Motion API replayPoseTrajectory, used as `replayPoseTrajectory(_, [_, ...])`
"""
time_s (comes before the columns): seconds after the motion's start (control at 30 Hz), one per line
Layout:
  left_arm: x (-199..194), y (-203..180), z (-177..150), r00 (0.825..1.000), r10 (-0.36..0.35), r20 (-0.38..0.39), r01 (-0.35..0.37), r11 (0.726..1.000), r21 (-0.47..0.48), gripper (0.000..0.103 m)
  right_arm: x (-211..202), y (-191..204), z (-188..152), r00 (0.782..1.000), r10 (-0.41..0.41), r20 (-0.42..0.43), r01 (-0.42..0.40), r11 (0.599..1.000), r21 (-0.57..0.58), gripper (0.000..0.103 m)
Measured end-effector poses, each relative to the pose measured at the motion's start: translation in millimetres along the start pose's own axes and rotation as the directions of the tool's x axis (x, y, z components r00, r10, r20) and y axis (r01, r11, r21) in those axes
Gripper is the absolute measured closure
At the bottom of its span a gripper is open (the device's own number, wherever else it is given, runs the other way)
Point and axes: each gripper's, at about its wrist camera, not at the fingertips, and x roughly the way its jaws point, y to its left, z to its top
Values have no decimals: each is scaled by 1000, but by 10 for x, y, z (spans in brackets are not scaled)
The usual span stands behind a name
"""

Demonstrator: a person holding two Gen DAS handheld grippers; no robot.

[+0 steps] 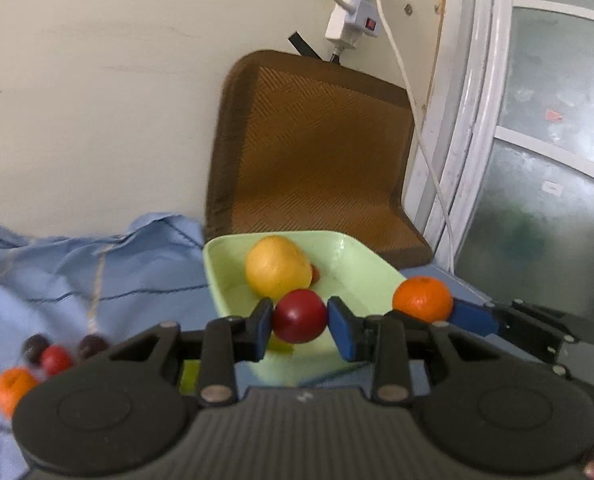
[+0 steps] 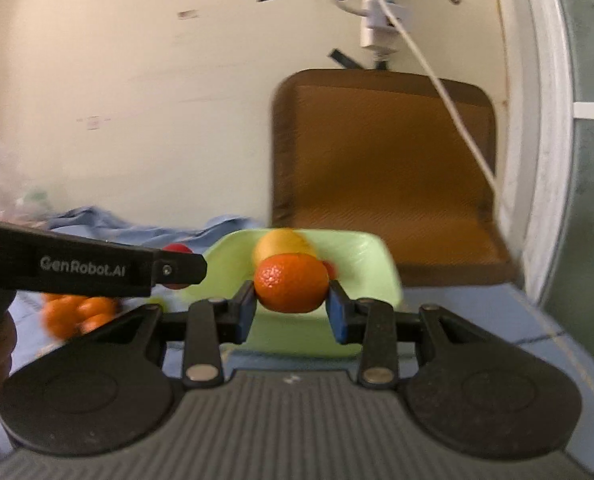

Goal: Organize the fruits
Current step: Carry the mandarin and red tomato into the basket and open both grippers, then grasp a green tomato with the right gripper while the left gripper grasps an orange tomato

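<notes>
Both hands are mid-delivery; the left gripper (image 1: 300, 322) has its blue fingers (image 1: 262, 328) closed narrow on a round dark-red fruit (image 1: 299, 315), carried just above the near rim of the pale green plastic tray (image 1: 373, 264); the right gripper (image 2: 290, 306) pinches a glossy orange tangerine (image 2: 291, 283) between its own blue pads, held in front of the same tray and near it; inside the tray lies a large yellow citrus fruit (image 1: 278, 266), with a small red one half hidden behind it; more tangerines and small dark and red fruits (image 1: 53, 354) lie loose on the blue wrinkled cloth (image 1: 97, 272), well off to the left; a brown woven seat cushion (image 1: 317, 152) leans on the wall behind; the step in hand looks like dropping both fruits into the tray; next, each should travel forward over open tray floor, clear of the yellow fruit, then part the fingers low so nothing rolls out
</notes>
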Motion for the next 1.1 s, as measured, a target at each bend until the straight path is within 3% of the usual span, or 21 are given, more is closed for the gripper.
replayPoseTrajectory(0.23, [454,-42,18,998,17,-54,-18,1000,-12,72,312,-195,-8,999,-49,-12,49,999,14,61])
replayPoseTrajectory(0.4, [475,7,-16,998,21,-51,-23,999,-43,60,313,-250,-37,999,-41,-20,41,999,30,47])
replayPoseTrajectory(0.47, [391,21,1,999,21,-35,-23,999,-48,60,274,-258,-29,999,-41,4,41,998,46,43])
replayPoseTrajectory(0.63, [-84,143,-26,998,27,55,-23,998,-58,60,158,-353,-57,993,-93,74,84,990,113,43])
replayPoseTrajectory(0.8, [-697,468,-228,988,100,118,-94,994,-54,58,149,-553,-69,981,-179,75,157,959,237,43])
replayPoseTrajectory(0.97, [-1174,971,-555,943,315,108,-312,949,-42,53,177,-733,-107,970,-239,31,214,911,353,43])
replayPoseTrajectory(1.1, [-1251,1321,-764,863,504,43,-503,864,-25,53,169,-870,-164,960,-280,-4,253,862,439,43])
